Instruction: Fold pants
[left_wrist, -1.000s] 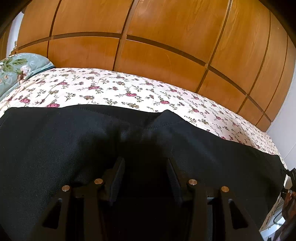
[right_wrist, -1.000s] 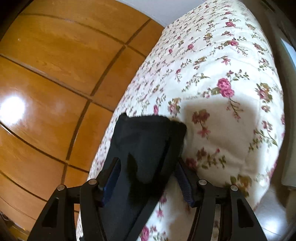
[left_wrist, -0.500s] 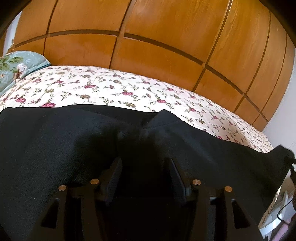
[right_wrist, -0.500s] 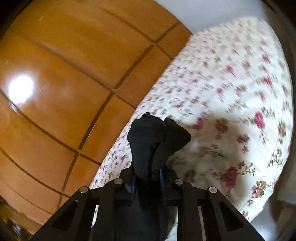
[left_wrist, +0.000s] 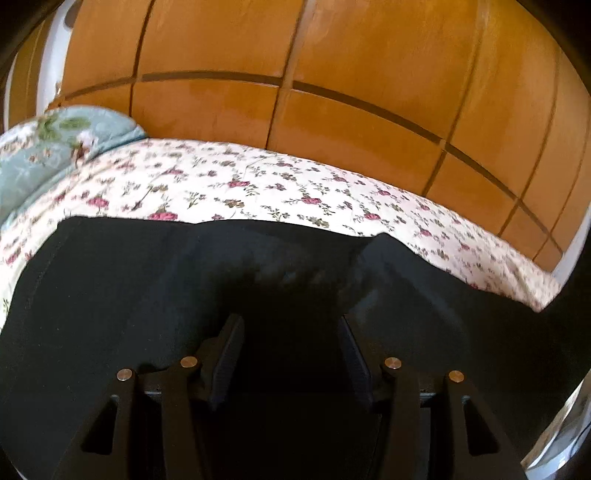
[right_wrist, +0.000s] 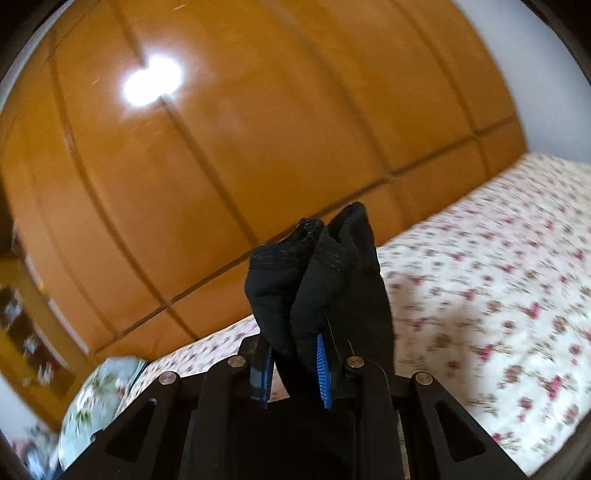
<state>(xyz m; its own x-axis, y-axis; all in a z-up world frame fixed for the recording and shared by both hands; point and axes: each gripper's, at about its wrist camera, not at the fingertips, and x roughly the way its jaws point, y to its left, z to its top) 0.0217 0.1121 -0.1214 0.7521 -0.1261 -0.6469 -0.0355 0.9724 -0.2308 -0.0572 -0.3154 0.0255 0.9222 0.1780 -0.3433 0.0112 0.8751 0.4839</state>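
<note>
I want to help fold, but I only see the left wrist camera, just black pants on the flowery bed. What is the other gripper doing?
Observer: The right gripper is shut on a bunched end of the black pants, held up off the floral bedspread.
Operator: Can it see the pillow too?
Observer: Yes, the blue floral pillow shows low on the left of the right wrist view, blurred.
Operator: Is anything shiny there?
Observer: A bright light glare reflects on the wooden wardrobe, which your view does not show.
</note>
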